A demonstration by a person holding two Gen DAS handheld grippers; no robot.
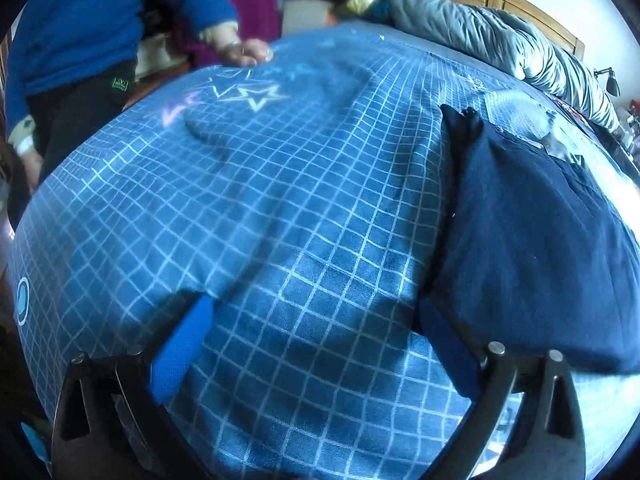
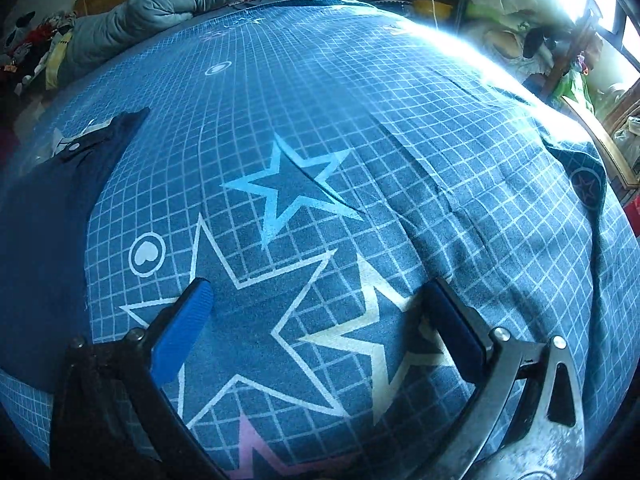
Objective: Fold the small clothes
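Dark navy cotton garment point(image 1: 532, 240), small and partly folded, is lying flat on a bed covered with a blue sheet printed with a white grid and stars point(image 1: 280, 200). In the left wrist view it is sitting to the right, its near corner just beside the right blue pad of the left gripper point(image 1: 316, 336). In the right wrist view the same garment point(image 2: 44, 240) is filling the left edge, with what looks like a snap fastener on a strap at its far end.

Both grippers are hovering over the bed with their jaws spread wide and nothing between them. The right gripper point(image 2: 320, 316) is hanging over bare sheet and large printed stars, apart from the cloth.

The step in hand seems to be taking hold of the garment for another fold. To do it well, the left gripper is probably best brought onto the near corner so that one pad slips beneath the cloth without pinching the sheet under it. The right gripper would need to come across to a matching corner, so both edges lift level and the fold lands square.

No boxes, baskets or other containers are showing in either view.

A rumpled grey quilt point(image 1: 500, 36) is lying along the far side of the bed. A person in a blue sweater point(image 1: 100, 20) is standing at the bed's far edge, one hand point(image 1: 244, 50) resting on the sheet, well apart from the garment.
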